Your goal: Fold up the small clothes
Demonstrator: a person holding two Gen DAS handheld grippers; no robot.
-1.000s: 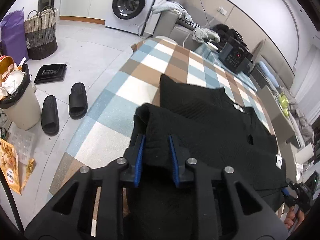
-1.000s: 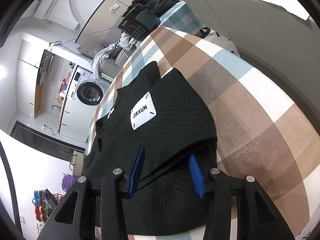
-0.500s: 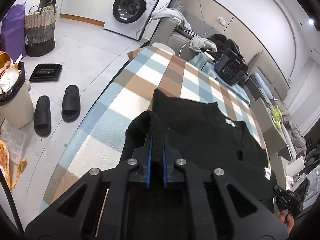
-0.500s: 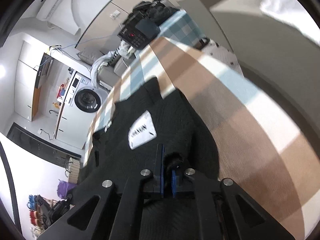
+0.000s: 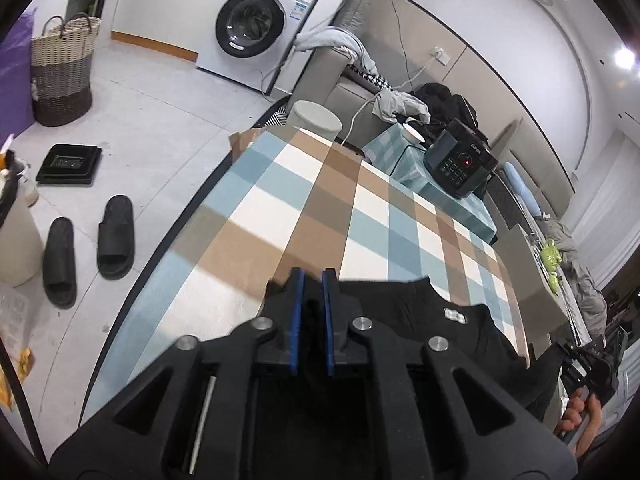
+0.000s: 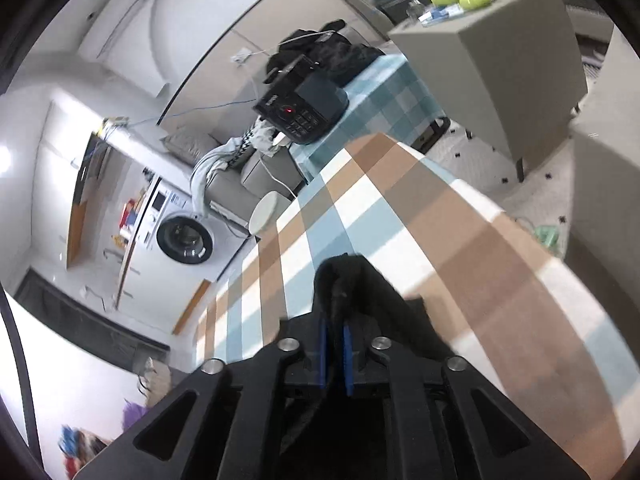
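Observation:
A black knit sweater [image 5: 420, 320] with a small white neck label [image 5: 455, 315] lies on the checked tablecloth [image 5: 320, 200]. My left gripper [image 5: 312, 276] has a black fold of it between its blue pads; the jaws are just easing open, but the pads still hold the cloth. In the right wrist view, my right gripper [image 6: 335, 322] pinches a bunched edge of the sweater [image 6: 348, 276], which pokes up past the pads over the tablecloth [image 6: 400, 220]. Those jaws are opening too, with fabric still between them.
A black appliance [image 5: 460, 160] with a red light stands on a side table beyond the far end. A washing machine [image 5: 252, 28], a woven basket [image 5: 60, 68] and black slippers [image 5: 116, 236] are on the floor to the left. A grey cabinet [image 6: 500, 60] stands right of the table.
Both grippers closed on the sweater's edge, the right from wide apart. They then lifted it and carried it toward the far end of the table.

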